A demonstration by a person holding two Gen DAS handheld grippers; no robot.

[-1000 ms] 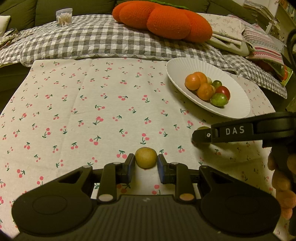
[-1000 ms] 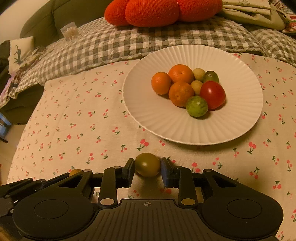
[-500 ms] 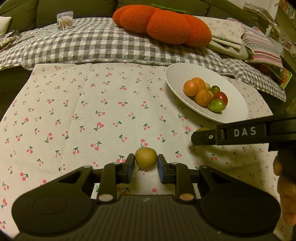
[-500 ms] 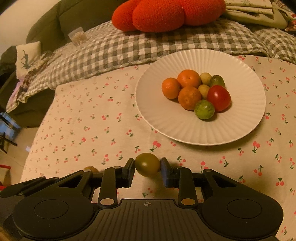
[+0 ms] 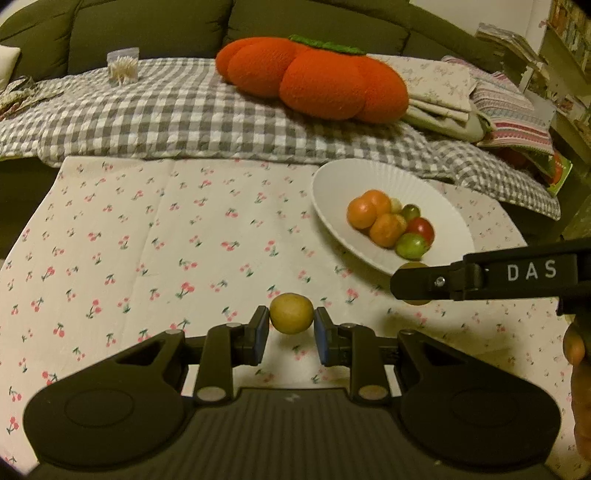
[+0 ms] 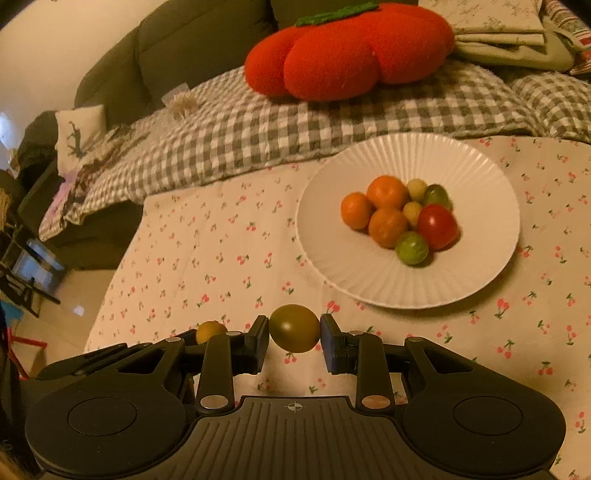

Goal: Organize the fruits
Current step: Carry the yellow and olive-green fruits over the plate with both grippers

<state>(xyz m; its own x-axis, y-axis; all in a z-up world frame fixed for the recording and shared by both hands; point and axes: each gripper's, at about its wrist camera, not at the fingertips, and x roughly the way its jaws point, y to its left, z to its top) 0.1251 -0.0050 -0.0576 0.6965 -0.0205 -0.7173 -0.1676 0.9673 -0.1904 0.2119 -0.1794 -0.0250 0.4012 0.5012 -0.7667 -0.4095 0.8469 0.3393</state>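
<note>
Left wrist view first: the left gripper (image 5: 291, 330) has a small yellowish fruit (image 5: 291, 313) pinched between its two pads, held above the cherry-print tablecloth (image 5: 147, 240). Off to the right sits the white ribbed plate (image 5: 436, 192) with the pile already in it: three orange ones, a red tomato (image 5: 421, 228), a couple of green ones and some pale little ones tucked behind. The right gripper (image 5: 413, 282) cuts in from the right edge, side-on, with "DAS" printed on it, near the plate's front rim.

Right wrist view: that gripper is clamped on an olive-green fruit (image 6: 294, 328), again held over the cloth, just in front of the plate (image 6: 480, 177) but not over it. You can see the yellow fruit poking up at lower left behind the other gripper's black body.

Background stuff: a grey checked blanket (image 5: 166, 110) along the far edge of the table, a big orange pumpkin-shaped cushion (image 5: 314, 81) on top of it, folded linens (image 5: 443, 96) to the right, dark sofa (image 5: 147, 29) behind.
</note>
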